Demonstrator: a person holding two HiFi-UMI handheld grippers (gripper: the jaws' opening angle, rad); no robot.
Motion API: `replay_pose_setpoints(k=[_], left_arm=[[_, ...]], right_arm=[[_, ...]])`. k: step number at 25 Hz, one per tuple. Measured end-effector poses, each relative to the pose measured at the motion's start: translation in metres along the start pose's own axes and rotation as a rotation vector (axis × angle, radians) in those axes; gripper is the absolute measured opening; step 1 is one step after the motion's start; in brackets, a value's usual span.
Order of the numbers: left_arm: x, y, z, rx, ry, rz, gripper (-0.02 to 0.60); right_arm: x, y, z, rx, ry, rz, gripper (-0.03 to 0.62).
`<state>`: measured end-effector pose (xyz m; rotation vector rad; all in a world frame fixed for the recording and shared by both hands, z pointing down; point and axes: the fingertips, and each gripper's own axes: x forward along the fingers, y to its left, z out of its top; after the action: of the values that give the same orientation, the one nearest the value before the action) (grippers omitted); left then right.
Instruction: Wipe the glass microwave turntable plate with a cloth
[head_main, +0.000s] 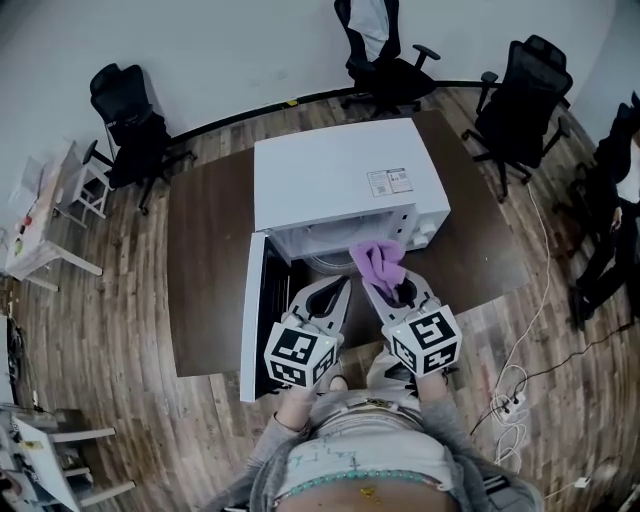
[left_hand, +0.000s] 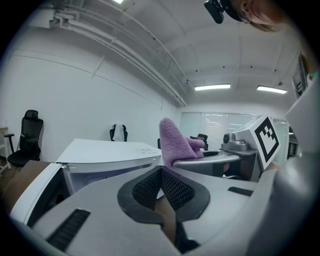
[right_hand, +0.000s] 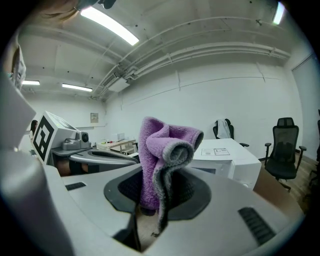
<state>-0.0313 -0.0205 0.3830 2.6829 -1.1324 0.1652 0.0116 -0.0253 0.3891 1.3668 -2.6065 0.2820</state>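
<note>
Office chair (head_main: 125, 120) far left, off the brown table (head_main: 205, 260). White microwave (head_main: 340, 175) sits on the table, its door (head_main: 252, 320) swung open to the left. Both grippers are side by side at the cavity mouth, pointing in.

Left gripper (head_main: 335, 288): jaws fully closed, pads together, nothing between them (left gripper view (left_hand: 160, 172) confirms).

Right gripper (head_main: 395, 285), just beside it: clamped on the purple cloth (head_main: 378, 260). In the right gripper view (right_hand: 160, 185) the cloth (right_hand: 160, 150) is pinched between the pads, a bunched fold standing up above the jaws, grey edge hanging down.

Turntable plate: only a pale curved edge (head_main: 322, 263) shows inside the cavity, can't confirm it's the plate. The cloth sits over the cavity opening; contact can't be judged.

Two more office chairs (head_main: 520, 95) to the right, beyond the table.
</note>
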Motion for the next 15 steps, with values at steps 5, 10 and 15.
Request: replay_pose_setpoints(k=[5,10,15], left_arm=[[0.042,0.005,0.014,-0.024,0.000,0.019,0.008],[0.072,0.008,0.021,-0.025,0.009,0.071,0.008],[0.094,0.009,0.029,-0.033,0.007,0.150,0.008]], right_arm=[[0.015,-0.036,0.012,-0.012,0.003,0.049,0.112],[0.023,-0.072,0.017,-0.003,-0.002,0.086,0.112],[0.025,-0.098,0.024,-0.010,-0.013,0.157,0.112]])
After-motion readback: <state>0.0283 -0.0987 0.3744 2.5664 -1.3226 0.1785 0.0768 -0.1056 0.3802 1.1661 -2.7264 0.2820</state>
